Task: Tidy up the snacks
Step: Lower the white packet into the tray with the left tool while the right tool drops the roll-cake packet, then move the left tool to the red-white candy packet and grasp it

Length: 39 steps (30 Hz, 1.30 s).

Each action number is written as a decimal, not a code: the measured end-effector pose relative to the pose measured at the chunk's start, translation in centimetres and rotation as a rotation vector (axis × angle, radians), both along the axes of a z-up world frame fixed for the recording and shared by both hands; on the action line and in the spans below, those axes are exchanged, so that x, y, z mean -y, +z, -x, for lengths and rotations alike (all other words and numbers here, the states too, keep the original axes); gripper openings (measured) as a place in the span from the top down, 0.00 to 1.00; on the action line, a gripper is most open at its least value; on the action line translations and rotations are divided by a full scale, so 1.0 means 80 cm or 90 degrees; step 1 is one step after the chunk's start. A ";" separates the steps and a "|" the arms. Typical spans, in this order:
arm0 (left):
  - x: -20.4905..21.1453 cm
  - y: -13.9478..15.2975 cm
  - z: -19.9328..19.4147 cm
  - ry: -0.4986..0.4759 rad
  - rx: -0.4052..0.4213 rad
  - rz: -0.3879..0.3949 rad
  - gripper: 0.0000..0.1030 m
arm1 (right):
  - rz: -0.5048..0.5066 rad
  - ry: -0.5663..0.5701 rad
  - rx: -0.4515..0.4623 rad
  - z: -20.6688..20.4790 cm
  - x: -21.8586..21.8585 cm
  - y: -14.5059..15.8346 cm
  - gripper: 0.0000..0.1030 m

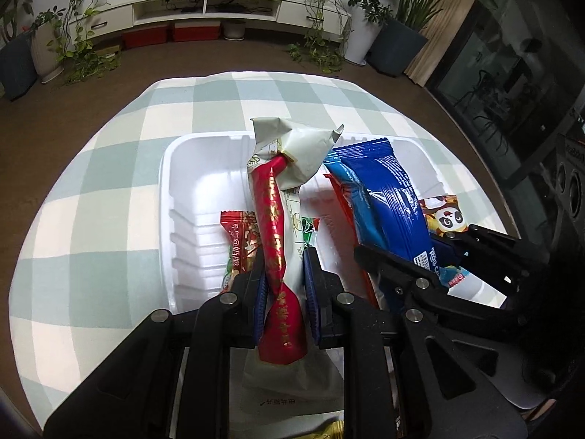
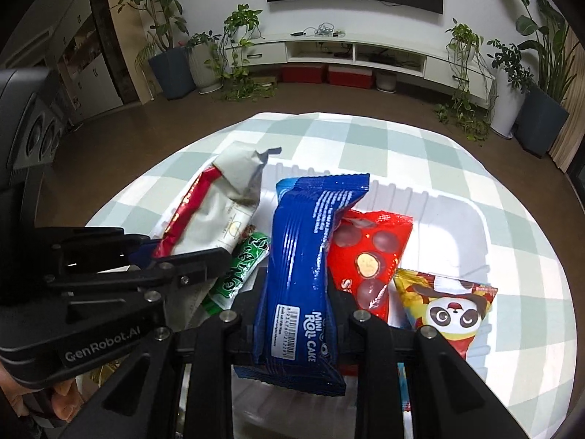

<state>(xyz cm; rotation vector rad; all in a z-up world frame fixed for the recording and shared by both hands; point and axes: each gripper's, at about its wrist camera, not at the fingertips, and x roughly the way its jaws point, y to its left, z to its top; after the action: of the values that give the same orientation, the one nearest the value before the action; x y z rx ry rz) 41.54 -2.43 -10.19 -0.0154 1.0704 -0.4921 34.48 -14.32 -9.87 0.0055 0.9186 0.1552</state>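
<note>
A white tray point(image 1: 172, 183) sits on a checked tablecloth. My left gripper point(image 1: 283, 278) is shut on a red sausage-shaped snack point(image 1: 272, 219) together with a white-grey packet point(image 1: 303, 153), held over the tray's left side. My right gripper point(image 2: 298, 303) is shut on a blue Mini Roll Cake pack point(image 2: 303, 256) over the tray point(image 2: 457, 216); that pack also shows in the left wrist view point(image 1: 387, 197). In the tray lie a red chocolate-ball bag point(image 2: 369, 248), a panda snack bag point(image 2: 449, 307), a green packet point(image 2: 241, 267) and a red-green packet point(image 1: 239, 241).
The checked tablecloth point(image 1: 91, 190) covers a round table. Beyond it are brown floor, potted plants point(image 2: 168, 55) and a white TV cabinet point(image 2: 365, 51). A speaker point(image 2: 36, 135) stands to the left in the right wrist view.
</note>
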 end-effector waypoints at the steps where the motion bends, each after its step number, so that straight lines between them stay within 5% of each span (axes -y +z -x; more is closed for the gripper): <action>1: -0.001 -0.001 0.000 0.002 0.002 0.001 0.83 | 0.000 -0.001 0.000 0.000 0.001 -0.001 0.72; 15: -0.004 0.003 0.012 0.014 0.012 -0.014 0.79 | 0.024 -0.001 0.017 0.018 -0.003 0.008 0.60; 19: -0.005 0.007 0.015 0.017 0.016 -0.014 0.68 | 0.024 -0.006 0.021 0.025 0.000 0.013 0.58; 25: -0.012 0.022 0.025 0.027 0.035 -0.013 0.38 | 0.025 -0.017 0.043 0.041 0.009 0.031 0.49; 39: -0.059 0.080 0.113 0.045 0.077 0.028 0.26 | -0.056 -0.047 0.108 0.143 0.031 0.099 0.26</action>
<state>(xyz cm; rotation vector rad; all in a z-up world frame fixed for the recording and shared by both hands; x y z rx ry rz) 32.53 2.30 -3.79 -0.0611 0.9379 -0.4467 23.01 -16.77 -1.98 0.1066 0.7402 0.1247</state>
